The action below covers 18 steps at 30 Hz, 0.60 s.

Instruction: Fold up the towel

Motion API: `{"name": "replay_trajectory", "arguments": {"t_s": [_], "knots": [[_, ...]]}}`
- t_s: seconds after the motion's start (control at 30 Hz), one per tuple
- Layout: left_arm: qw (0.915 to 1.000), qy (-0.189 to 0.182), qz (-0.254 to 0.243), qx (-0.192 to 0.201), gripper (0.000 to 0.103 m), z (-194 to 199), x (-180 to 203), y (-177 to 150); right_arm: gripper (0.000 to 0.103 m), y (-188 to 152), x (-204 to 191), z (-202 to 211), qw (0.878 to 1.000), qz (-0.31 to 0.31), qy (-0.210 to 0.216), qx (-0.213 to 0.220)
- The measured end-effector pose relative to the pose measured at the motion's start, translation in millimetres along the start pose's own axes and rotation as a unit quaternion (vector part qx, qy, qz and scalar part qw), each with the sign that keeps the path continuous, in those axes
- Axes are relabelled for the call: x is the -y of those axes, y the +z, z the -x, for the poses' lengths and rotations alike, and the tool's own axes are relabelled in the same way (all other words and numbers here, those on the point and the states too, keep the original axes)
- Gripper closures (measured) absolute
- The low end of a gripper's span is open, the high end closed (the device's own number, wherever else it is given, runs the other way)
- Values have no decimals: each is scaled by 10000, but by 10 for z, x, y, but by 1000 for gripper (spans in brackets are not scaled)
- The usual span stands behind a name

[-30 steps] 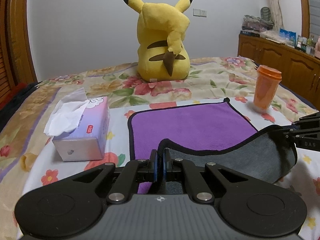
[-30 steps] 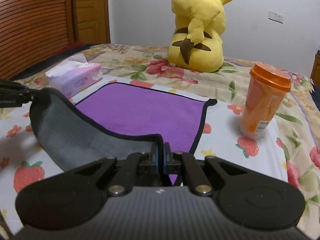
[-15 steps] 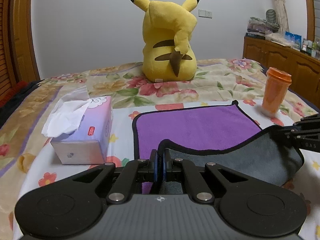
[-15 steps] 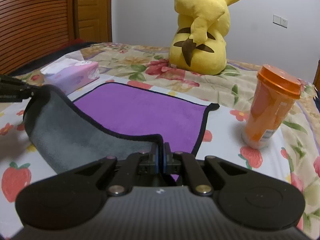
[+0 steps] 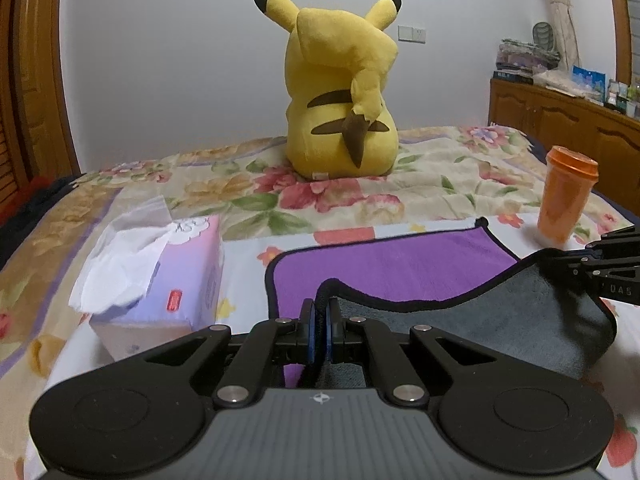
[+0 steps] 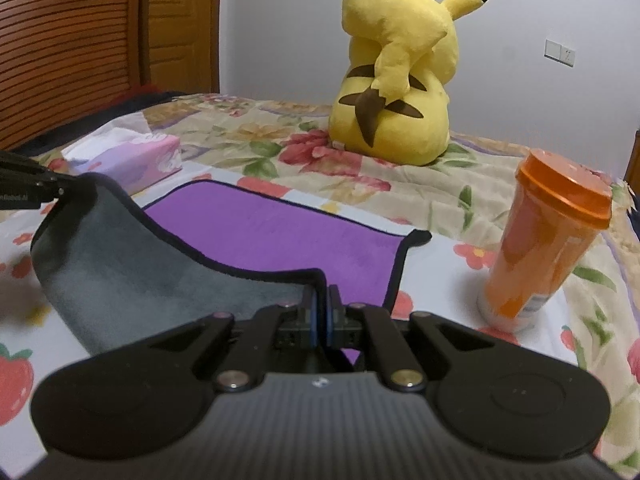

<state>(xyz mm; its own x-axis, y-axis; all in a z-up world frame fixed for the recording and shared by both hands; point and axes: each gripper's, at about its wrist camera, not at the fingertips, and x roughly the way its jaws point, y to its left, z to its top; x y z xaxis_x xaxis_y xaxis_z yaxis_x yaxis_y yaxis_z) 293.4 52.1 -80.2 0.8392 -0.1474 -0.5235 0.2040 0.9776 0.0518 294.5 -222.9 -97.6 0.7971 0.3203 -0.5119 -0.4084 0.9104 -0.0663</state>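
Both grippers pinch near corners of towel (image 5: 392,264): left gripper (image 5: 319,320) on near-left, right gripper (image 6: 320,308) on near-right. Near edge lifted, gray underside showing; rest lies flat on bed, purple up. Far edge straight ahead, so fold goes near-to-far, both hands equally close.

Home bedroom. Bed (image 5: 440,176) with floral quilt fills the foreground; yellow plush (image 5: 340,92) sits on it, tissue box (image 5: 160,280) and orange cup (image 5: 566,200) nearby. Plain wall with light switch (image 5: 411,34). Wooden door (image 6: 180,28) to the left, wooden cabinet (image 5: 568,120) cluttered on top to the right.
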Motion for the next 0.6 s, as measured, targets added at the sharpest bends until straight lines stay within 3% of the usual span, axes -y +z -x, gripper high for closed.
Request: {"name": "replay_trajectory", "arguments": {"t_s": [0.6], "knots": [[9995,157,49,277,95,-324,-101,310,98,171,153,-294,9993,-169,-140,318]]}}
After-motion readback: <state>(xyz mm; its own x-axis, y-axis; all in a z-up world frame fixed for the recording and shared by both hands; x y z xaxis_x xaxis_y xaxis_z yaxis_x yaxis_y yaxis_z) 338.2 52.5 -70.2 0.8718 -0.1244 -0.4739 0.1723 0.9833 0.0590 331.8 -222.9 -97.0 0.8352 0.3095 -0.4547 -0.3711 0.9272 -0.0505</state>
